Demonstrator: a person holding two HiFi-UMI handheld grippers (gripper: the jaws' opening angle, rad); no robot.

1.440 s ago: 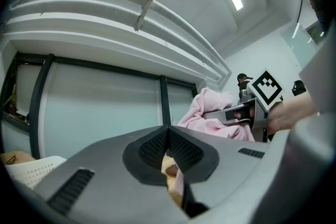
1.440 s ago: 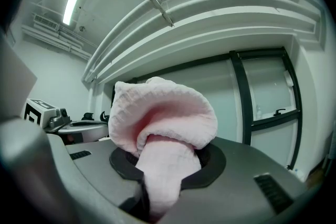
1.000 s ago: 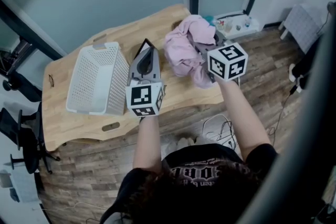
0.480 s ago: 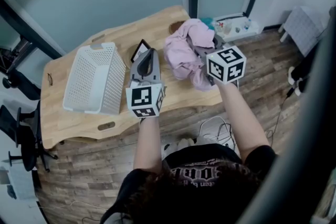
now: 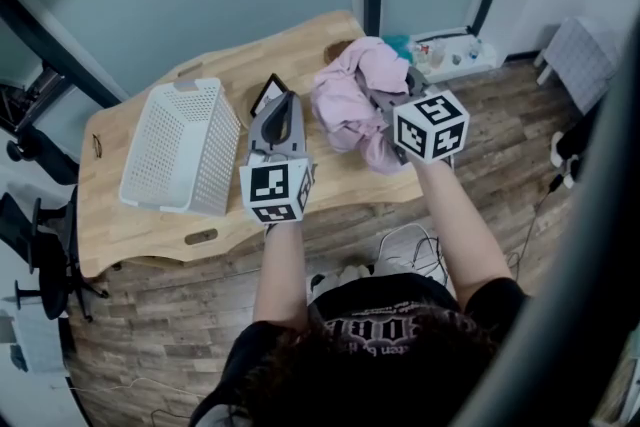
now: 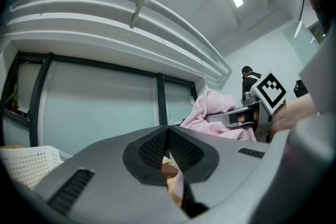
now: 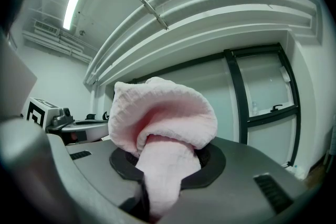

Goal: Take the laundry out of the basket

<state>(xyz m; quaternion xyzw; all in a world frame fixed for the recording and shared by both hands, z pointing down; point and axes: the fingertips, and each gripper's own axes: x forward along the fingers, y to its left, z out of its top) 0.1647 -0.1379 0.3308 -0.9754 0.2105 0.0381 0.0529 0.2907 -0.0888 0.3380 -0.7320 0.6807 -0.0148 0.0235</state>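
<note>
Between clamped jaws of right gripper (image 7: 160, 165), pink cloth (image 7: 163, 113) (jaw tips buried); left gripper (image 6: 168, 145) closed, empty.

Wooden table (image 5: 140, 235) on plank floor (image 5: 520, 95)

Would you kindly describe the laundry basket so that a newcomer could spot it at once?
Find the wooden table, then look to its left end. The basket sits there: white, rigid, perforated plastic, unlike the soft pink laundry heaped at the right.
</note>
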